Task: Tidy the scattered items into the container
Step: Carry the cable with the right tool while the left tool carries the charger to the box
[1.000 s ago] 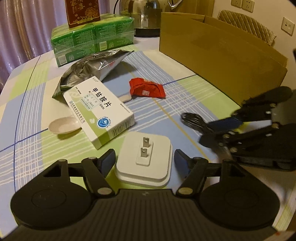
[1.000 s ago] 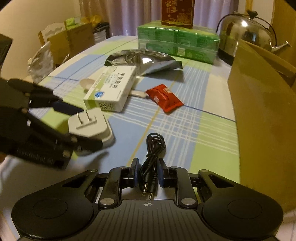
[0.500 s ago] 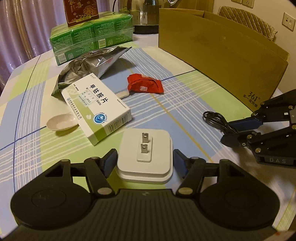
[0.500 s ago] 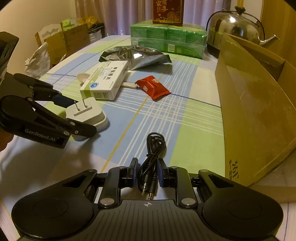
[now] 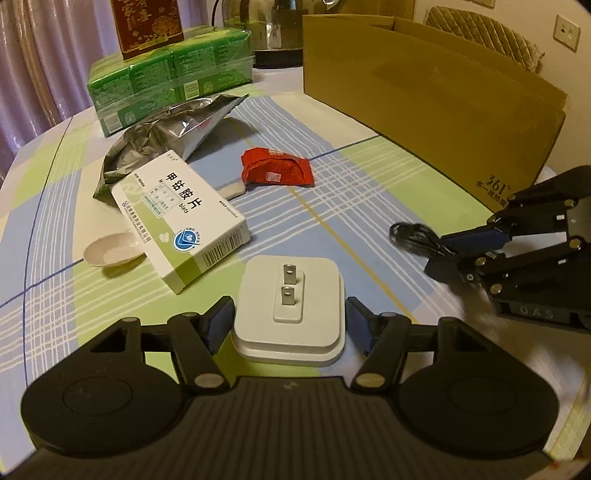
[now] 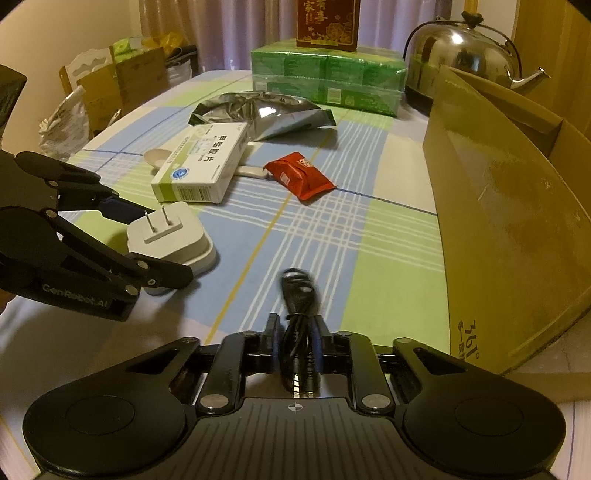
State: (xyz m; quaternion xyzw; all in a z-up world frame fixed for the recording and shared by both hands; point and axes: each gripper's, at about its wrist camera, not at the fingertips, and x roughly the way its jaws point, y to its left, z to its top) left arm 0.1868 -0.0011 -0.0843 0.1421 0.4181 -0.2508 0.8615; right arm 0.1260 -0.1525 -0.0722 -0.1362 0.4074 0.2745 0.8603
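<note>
Two hand-held grippers over a table (image 5: 369,192) with a checked blue, green and white cloth. The left gripper (image 5: 290,323) has its fingers spread on either side of one white plug adapter (image 5: 291,302), two flat prongs facing up; whether the pads touch its sides cannot be told. The right gripper (image 6: 297,341) is clamped on one coiled black cable (image 6: 297,295), its two jack ends pointing back toward the camera; the coil is blurred. One open cardboard box (image 5: 424,96), the container, stands along the table's right edge and bears the print "361°" near its lower corner. Scattered toward the middle of the table: one white-and-green medicine carton (image 5: 177,218) printed with Chinese characters, the fragment "blets" and a barcode; one white spoon (image 5: 110,253), its bowl just beside the carton and its handle passing under it; one red sachet (image 5: 275,171) with small white print, too small to read; one crumpled silver foil bag (image 5: 166,136). At the far edge, one wrapped green multipack (image 5: 170,77) carries one dark red box (image 5: 147,22) with gold Chinese characters; one steel kettle (image 6: 461,55) stands beside it. The left gripper's side reads "GenRobot.AI" in the right wrist view
</note>
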